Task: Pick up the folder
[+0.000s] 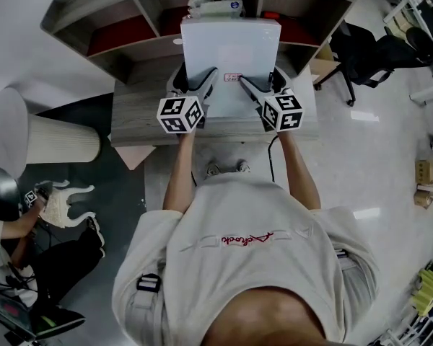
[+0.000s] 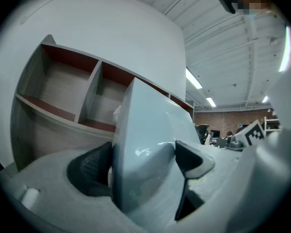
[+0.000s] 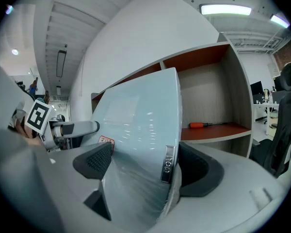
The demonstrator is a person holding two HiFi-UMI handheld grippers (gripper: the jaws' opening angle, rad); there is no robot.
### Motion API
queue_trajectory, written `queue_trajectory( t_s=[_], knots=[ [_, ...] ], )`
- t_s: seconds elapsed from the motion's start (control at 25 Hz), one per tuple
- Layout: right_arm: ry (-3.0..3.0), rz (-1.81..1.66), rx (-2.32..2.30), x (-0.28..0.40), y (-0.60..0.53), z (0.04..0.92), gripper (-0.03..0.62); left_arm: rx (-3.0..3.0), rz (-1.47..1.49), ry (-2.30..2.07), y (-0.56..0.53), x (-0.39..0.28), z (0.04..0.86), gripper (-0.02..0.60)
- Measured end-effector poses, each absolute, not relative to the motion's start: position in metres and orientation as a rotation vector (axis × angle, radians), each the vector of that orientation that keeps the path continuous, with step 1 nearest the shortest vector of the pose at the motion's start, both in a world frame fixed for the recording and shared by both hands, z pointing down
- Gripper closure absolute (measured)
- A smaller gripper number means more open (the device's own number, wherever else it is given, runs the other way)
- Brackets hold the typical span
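A pale blue folder [image 1: 229, 52] is held above the grey desk [image 1: 141, 114], in front of the shelf unit. My left gripper [image 1: 202, 79] is shut on its left edge and my right gripper [image 1: 254, 83] on its right edge. In the left gripper view the folder [image 2: 145, 140] stands on edge between the two dark pads, filling my left gripper [image 2: 143, 166]. From the right gripper view, the folder [image 3: 140, 120] with its metal spine label sits clamped in my right gripper [image 3: 145, 166]. A small red-and-white sticker [image 1: 233, 77] shows near its lower edge.
The wooden shelf unit [image 1: 130, 20] with red-lined compartments stands behind the desk; an orange screwdriver [image 3: 203, 125] lies in one compartment. White items [image 1: 216, 4] sit in the middle compartment. A black office chair [image 1: 368, 56] is at the right, a white ribbed bin [image 1: 58, 141] at the left.
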State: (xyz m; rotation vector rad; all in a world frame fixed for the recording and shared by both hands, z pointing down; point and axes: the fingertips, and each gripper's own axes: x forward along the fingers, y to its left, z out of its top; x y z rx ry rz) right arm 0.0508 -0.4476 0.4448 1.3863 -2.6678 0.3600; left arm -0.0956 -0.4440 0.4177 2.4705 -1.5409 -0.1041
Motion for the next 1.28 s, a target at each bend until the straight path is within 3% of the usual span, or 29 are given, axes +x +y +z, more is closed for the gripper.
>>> queue_trajectory(
  t_s=[1.28],
  knots=[
    [-2.661,0.269,1.388,0.028,-0.471,0.427,0.154,2.484,-0.161,-1.538,-0.465,-0.119,0.405,0.167]
  ],
)
